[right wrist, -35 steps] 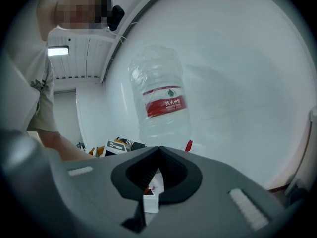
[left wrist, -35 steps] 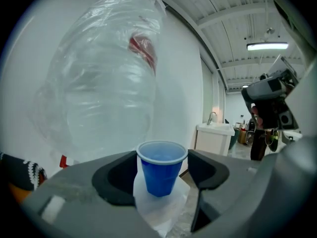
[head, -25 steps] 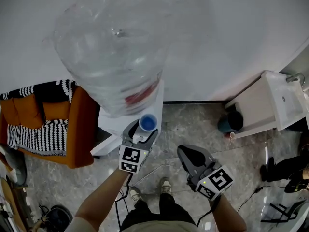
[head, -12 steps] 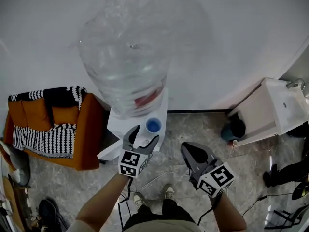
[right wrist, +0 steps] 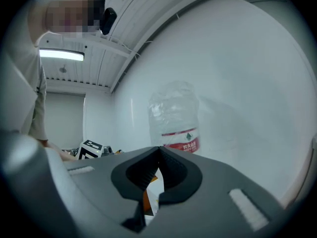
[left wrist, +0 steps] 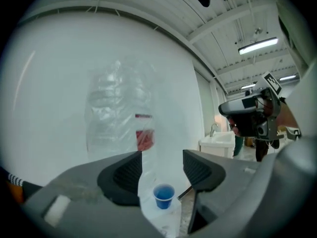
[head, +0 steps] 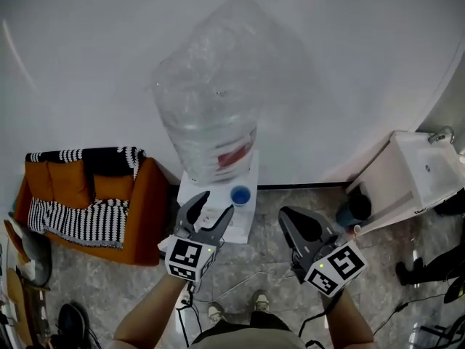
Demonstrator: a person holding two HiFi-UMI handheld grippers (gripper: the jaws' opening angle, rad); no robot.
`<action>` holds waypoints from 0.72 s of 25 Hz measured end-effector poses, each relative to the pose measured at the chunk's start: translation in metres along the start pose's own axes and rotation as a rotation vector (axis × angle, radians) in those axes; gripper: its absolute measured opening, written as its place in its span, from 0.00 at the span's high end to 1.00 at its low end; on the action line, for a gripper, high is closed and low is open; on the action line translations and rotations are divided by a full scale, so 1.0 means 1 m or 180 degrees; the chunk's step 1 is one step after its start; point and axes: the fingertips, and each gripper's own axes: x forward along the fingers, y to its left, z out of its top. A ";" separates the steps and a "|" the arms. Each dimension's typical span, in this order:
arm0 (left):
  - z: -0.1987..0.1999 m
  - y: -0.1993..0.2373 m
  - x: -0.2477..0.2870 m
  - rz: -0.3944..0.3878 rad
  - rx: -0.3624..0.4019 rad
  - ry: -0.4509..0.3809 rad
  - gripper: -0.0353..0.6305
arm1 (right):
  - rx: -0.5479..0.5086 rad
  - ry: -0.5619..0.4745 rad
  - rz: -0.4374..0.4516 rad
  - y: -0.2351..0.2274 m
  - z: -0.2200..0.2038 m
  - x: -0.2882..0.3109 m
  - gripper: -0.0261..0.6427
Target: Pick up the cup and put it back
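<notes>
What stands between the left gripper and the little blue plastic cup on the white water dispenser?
Nothing visible. The left gripper is open and empty, its jaws having just been closing a little; the small blue plastic cup sits beyond them on the white dispenser top.

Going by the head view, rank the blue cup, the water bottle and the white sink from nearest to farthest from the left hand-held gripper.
1. Blue cup, just ahead and right of the left hand-held gripper.
2. Water bottle, standing behind the cup, against the wall.
3. White sink, far off to the right.
</notes>
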 end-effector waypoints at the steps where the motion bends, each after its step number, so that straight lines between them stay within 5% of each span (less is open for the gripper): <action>1: 0.011 0.001 -0.008 0.0028 0.0037 -0.0040 0.55 | -0.0043 -0.0039 0.0009 0.005 0.009 -0.002 0.96; 9: 0.070 -0.001 -0.077 0.0154 0.0053 -0.0264 0.66 | -0.0256 -0.0260 0.0074 0.048 0.062 -0.026 0.96; 18: 0.087 -0.008 -0.147 0.0330 0.0110 -0.0238 0.76 | -0.0448 -0.0249 0.0275 0.093 0.077 -0.044 0.96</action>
